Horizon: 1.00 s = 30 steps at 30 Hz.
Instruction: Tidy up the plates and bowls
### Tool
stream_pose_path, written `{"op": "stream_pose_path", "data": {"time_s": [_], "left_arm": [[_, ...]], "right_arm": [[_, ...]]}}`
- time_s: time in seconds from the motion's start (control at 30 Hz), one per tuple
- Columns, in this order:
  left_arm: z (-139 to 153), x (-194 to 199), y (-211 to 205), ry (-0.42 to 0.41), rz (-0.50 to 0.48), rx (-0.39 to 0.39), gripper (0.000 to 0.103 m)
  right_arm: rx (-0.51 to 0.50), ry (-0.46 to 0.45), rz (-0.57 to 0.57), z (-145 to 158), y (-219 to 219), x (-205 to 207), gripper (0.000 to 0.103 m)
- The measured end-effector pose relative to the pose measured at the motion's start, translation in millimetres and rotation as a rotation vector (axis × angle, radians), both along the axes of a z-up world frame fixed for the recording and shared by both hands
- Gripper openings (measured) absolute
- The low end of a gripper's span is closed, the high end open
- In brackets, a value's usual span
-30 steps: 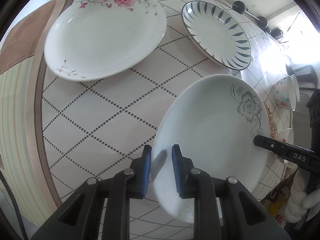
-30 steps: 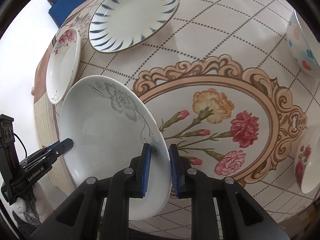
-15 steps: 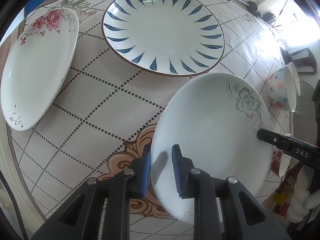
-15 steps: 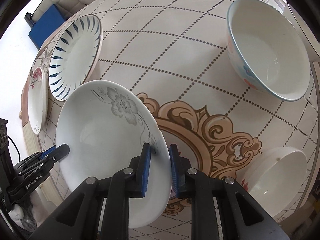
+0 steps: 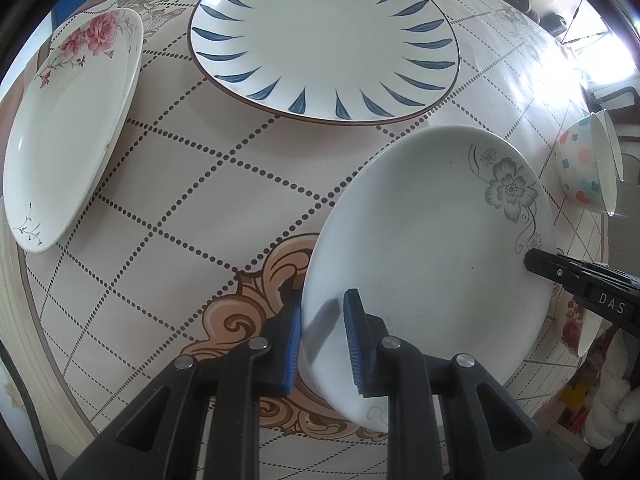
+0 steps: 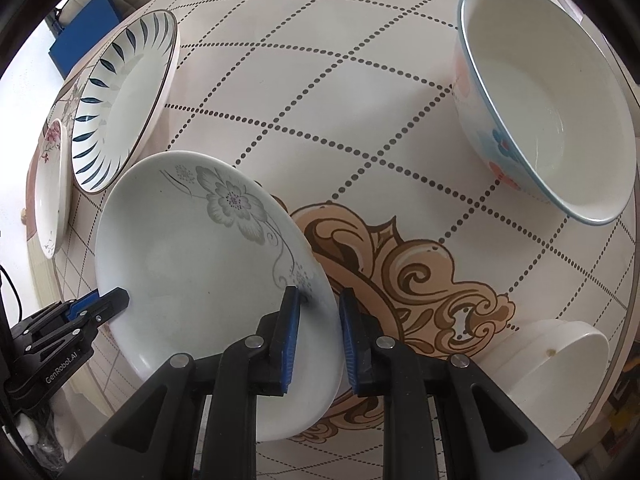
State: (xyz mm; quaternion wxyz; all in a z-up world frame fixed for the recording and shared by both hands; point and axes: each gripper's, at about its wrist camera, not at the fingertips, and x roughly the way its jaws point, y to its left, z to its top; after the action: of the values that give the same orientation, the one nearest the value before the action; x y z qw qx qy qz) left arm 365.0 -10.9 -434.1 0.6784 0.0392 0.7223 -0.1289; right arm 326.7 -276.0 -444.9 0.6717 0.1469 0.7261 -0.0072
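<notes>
Above the patterned tabletop, a white plate with a grey flower print is carried by both grippers, tilted, its rim clear of the cloth. The left gripper is clamped on the plate's rim at about 7 o'clock of the plate in the left wrist view, blue pads pressed to either face. The right gripper is clamped on the opposite rim, at about 4 o'clock of the plate in its own view. At 12 o'clock from the held plate in the left view lies a blue-leaf plate, and at 10 o'clock a rose-print plate. A spotted bowl sits at 2 o'clock in the right view, and a plain white bowl at 4 o'clock, near the table's edge.
</notes>
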Motion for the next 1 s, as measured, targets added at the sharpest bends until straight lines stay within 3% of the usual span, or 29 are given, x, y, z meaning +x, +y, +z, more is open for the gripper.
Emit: {"op": "stream_pose_path", "data": {"time_s": [0.3,0.5,0.67,0.83,0.87,0.9,0.93,1.0], "left_arm": [[14,-4,-15,-0.02,0.028,0.033,0.018],[41,1,7,-0.051,0.092,0.059,0.018],[71,0,29,-0.11,0.166,0.074,0.019],[122,-6,49,-0.26,0.245,0.079,0.019],[134,-7,55,-0.291,0.263,0.078,0.021],[143,-8,60,-0.318,0.277,0.084,0.028],[153,-7,66,-0.339,0.291,0.072,0.03],[164,-7,77,-0.363,0.313,0.051,0.034]], "right_arm": [[-0.04,0.014,0.025,-4,41,15,0.022],[-0.023,0.027,0.009,-3,52,21,0.022],[0.01,-0.012,-0.006,24,42,24,0.022],[0.064,-0.093,0.048,63,52,32,0.024],[0.086,-0.111,0.07,70,58,36,0.026],[0.111,-0.13,0.091,77,66,40,0.04],[0.139,-0.149,0.11,85,74,46,0.065],[0.206,-0.195,0.141,98,93,54,0.096]]}}
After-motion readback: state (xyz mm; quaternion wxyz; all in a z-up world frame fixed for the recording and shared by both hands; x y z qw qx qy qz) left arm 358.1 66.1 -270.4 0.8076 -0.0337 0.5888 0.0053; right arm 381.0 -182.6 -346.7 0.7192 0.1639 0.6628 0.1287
